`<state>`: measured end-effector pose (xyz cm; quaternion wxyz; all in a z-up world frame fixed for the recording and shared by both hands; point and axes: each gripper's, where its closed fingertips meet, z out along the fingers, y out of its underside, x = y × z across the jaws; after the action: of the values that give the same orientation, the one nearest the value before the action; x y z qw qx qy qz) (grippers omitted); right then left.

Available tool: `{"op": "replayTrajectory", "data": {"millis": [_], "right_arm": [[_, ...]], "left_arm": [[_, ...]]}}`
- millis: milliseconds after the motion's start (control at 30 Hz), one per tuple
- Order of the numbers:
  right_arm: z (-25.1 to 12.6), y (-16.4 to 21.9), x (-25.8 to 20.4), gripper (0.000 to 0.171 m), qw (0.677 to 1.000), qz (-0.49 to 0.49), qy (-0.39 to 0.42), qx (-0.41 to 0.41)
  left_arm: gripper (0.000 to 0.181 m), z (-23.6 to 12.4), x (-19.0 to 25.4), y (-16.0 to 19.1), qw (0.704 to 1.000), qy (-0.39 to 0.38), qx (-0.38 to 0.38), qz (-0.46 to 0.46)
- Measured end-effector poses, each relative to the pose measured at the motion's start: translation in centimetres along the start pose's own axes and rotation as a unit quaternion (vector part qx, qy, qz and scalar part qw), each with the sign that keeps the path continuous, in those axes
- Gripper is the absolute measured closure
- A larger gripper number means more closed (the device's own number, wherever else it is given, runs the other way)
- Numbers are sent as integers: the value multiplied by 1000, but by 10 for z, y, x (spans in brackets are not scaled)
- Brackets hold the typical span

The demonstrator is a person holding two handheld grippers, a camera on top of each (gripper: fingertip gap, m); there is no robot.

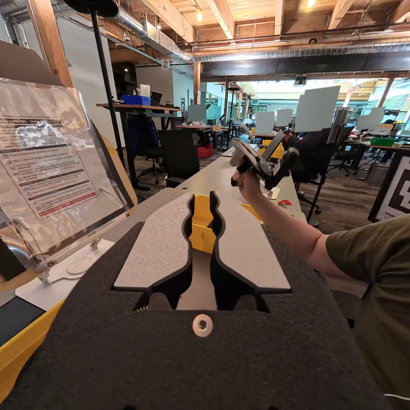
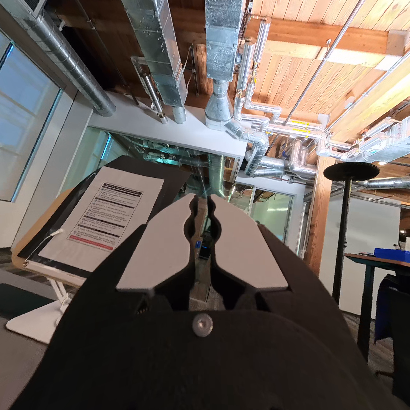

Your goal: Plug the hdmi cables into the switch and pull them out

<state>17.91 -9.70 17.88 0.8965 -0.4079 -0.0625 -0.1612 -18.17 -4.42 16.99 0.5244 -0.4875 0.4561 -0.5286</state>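
A: Entry. Left gripper, grey-padded fingers on a black body: fingers apart by a narrow gap, nothing between them. It hangs over the pale grey surface, above a yellow plastic bin.

B: Right gripper?

A: Held up in the person's right hand, tilted towards the ceiling ducts. Fingers nearly together, a slim gap, nothing held.

B: HDMI cables, switch?

A: Neither shows in either view. Possibly in the yellow bin or below the frame; cannot tell.

B: Risks from here?

A: Judgement only: neither camera faces the work, so a descent could begin blind. The left gripper's gap looks too narrow for a plug; a late opening could knock the cable aside. The clear acrylic sheet holder on a white stand sits just beside the left gripper, so a sideways swing could clip it.

B: Writing?

A: A printed sheet with black bars and a red strip in that holder; a black-and-white square marker board at right. Text not copied. No brand seen.
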Motion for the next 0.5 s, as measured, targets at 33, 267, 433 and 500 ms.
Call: {"op": "replayTrajectory", "data": {"millis": [33,267,433,500], "right_arm": [[1,4,-1,163,1000,-2,1,-8],[4,24,-5,164,998,4,8,-61],[3,34,-2,164,997,18,11,-80],[3,35,1,164,996,25,14,-82]], "left_arm": [[169,-2,1,-1,1000,6,1,-5],[169,-4,5,-1,1000,20,-8,-17],[169,-1,7,2,999,25,-18,-15],[169,-1,5,2,999,23,-18,-14]]}}
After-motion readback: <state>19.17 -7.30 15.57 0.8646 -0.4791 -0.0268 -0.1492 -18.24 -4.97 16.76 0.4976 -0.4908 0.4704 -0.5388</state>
